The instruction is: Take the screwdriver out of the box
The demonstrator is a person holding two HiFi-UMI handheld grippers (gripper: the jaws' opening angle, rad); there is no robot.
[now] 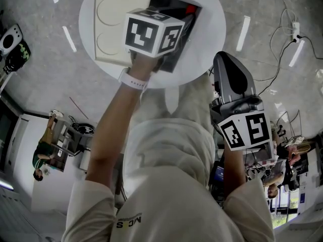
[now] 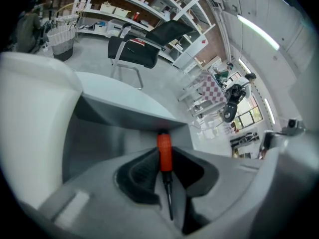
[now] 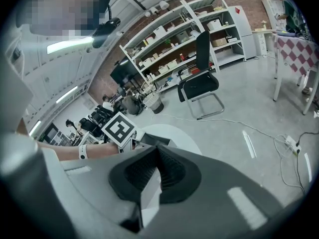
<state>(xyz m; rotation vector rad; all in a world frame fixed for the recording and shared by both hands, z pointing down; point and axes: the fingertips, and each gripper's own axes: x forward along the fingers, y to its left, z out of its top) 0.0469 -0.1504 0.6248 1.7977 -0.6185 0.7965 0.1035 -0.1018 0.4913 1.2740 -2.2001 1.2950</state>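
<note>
Screwdriver (image 2: pixel 164 147), orange-handled, clamped between the jaws of my left gripper (image 2: pixel 165 159) at the open box (image 1: pixel 108 32); my right gripper (image 3: pixel 158 152) hangs apart, jaws together, empty.

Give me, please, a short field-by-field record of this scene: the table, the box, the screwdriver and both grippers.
Table: round, white, bears the box
Box: open, white lid lying flat beside its dark inside
Screwdriver: red-orange handle, dark shaft
Left gripper: over the box, jaws closed on the screwdriver's handle
Right gripper: jaws together, nothing between them, held clear of the table
Task status: screwdriver gripped; whether it has cleared the box cannot be told
</note>
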